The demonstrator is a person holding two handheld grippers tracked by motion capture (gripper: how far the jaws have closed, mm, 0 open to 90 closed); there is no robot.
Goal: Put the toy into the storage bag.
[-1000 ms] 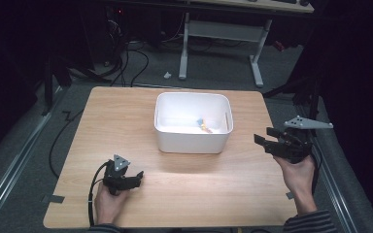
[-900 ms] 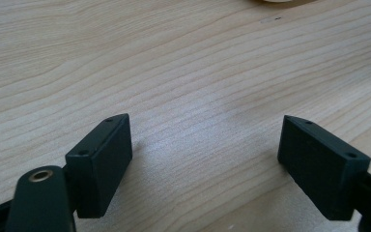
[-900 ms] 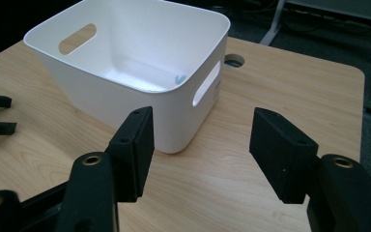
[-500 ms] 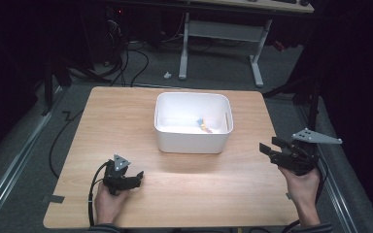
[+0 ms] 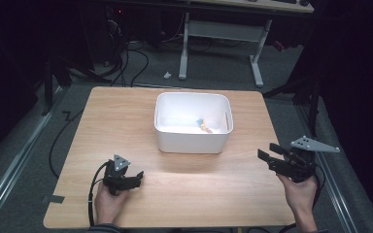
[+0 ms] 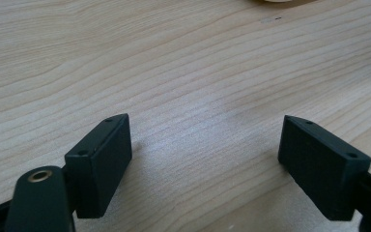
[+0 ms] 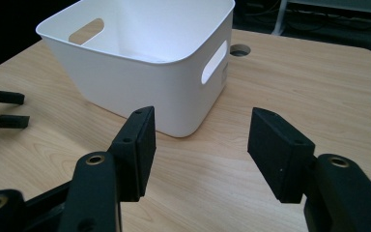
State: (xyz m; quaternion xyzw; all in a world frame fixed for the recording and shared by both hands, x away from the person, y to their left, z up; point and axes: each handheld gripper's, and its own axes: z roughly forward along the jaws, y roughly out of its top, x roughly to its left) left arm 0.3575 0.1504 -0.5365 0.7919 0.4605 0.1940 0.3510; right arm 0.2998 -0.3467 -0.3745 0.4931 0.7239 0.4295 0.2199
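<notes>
White rectangular plastic bin (image 5: 193, 138) with handle slots, mid-table, holding perhaps a small yellowish item (image 5: 203, 126); right gripper (image 5: 268, 156) beside it, parted partway, empty; left gripper (image 5: 138, 177) spread open, empty

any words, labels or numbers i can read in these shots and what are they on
No readable text in these pictures.
White bin: a faint pale patch low on its side by the handle slot in the right gripper view, perhaps a label, too small and blurred to read.
Small coloured thing inside the bin: too small to tell any print.
Left gripper, right gripper and wooden table: no markings seen.
</notes>
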